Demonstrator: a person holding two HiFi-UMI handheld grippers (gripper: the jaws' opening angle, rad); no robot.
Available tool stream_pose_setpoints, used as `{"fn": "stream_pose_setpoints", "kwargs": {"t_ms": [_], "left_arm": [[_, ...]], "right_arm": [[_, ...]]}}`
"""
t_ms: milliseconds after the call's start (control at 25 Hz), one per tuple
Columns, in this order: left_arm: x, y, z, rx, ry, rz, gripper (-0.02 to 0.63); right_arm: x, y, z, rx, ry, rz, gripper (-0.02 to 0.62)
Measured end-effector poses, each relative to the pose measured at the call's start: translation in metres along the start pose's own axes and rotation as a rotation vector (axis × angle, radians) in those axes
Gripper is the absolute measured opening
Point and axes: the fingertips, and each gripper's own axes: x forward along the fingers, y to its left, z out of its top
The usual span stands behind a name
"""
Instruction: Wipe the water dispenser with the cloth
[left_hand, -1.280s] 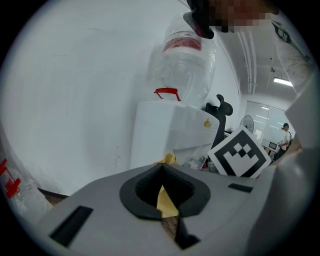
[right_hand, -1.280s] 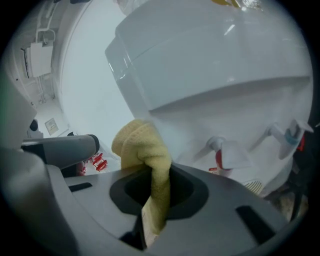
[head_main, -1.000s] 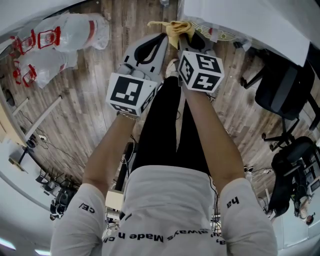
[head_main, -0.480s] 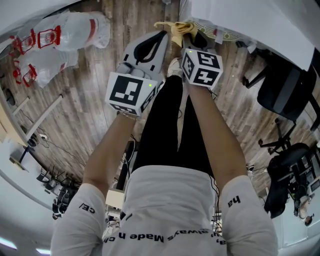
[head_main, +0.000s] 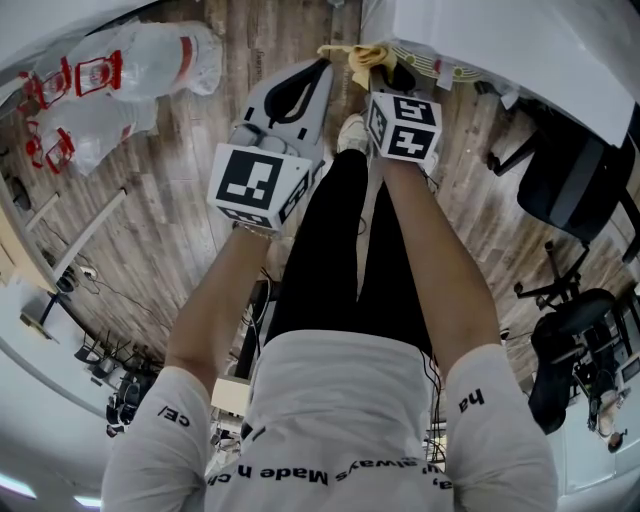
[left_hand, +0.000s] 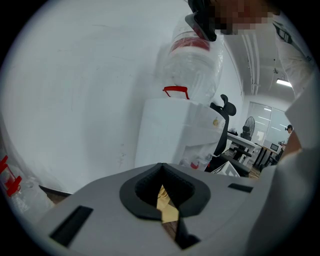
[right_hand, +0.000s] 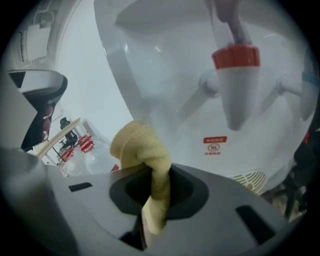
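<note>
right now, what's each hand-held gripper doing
left hand-held gripper: closed, gripping nothing
right hand-held gripper: closed on the yellow cloth

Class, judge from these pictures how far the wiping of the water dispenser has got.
Done: the right gripper is shut on the yellow cloth. In hand: the cloth is held near the water dispenser's white front, by the red tap; contact unclear. Left: seemingly the wiping itself; the left gripper is shut, empty.
</note>
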Motion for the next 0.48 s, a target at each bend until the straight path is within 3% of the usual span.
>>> {"fn": "stream_pose_setpoints", "kwargs": {"t_ms": [480], "left_arm": [[-0.002,-0.001,-0.006,-0.007,0.014,0.003,0.017]], "right_arm": [[0.025,-0.012,-0.024,-0.080,0.088,-0.003,0.058]]}}
